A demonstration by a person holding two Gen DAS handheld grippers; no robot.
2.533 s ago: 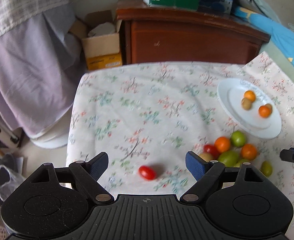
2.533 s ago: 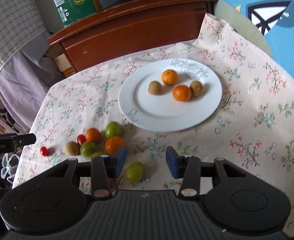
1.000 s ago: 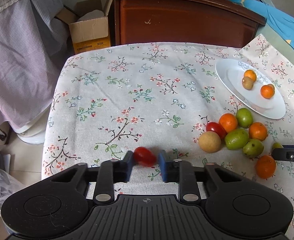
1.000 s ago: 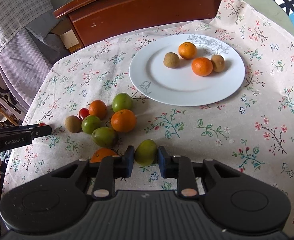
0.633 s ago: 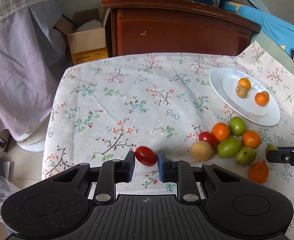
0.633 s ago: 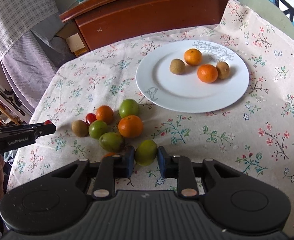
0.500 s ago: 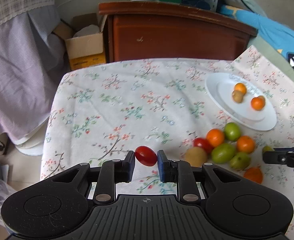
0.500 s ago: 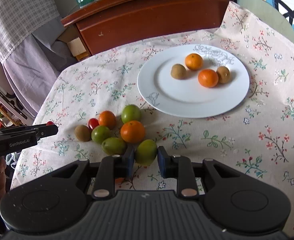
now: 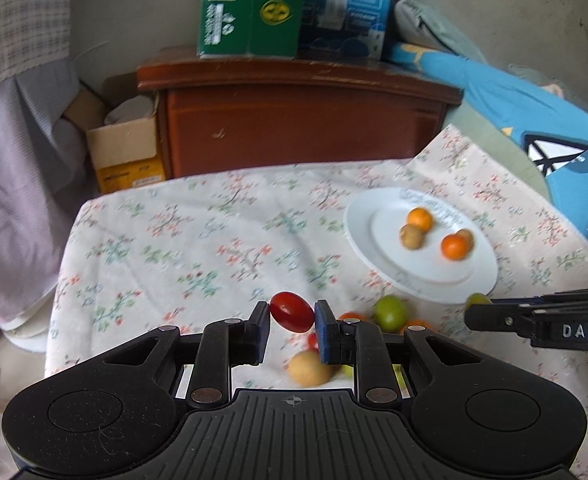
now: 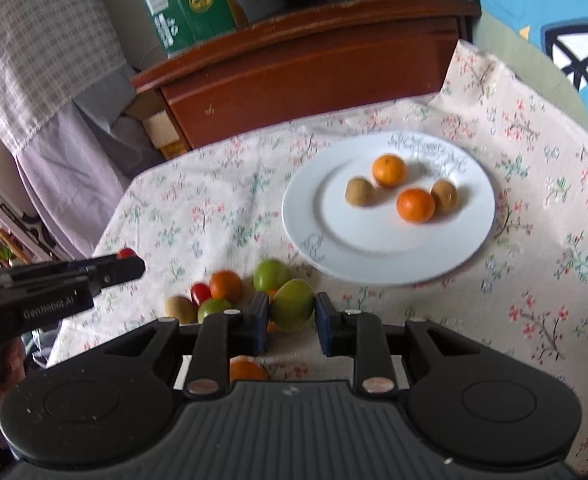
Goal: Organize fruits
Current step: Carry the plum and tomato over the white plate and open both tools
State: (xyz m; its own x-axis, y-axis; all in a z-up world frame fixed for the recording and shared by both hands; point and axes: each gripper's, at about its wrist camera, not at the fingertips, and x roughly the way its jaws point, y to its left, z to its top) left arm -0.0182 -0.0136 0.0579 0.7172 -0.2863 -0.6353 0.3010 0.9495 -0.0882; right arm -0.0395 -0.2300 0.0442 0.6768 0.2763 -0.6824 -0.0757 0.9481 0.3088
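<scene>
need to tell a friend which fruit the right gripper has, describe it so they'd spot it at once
Start at the white plate on the floral tablecloth, then drop to the loose fruit pile by its near-left rim. The green fruit is lifted above that pile, clamped in the right gripper jaws. It is the only green one held off the cloth.

Your left gripper (image 9: 292, 320) clamps a red cherry tomato (image 9: 291, 311) above the floral tablecloth (image 9: 198, 248). Loose fruit, including a tan round fruit (image 9: 308, 368) and a green fruit (image 9: 391, 310), lies beneath. Beyond, a white plate (image 9: 378, 248) carries two oranges and two brown fruits. Your right gripper (image 9: 479, 312) reaches in, a small green fruit (image 9: 477, 299) at its tip.
</scene>
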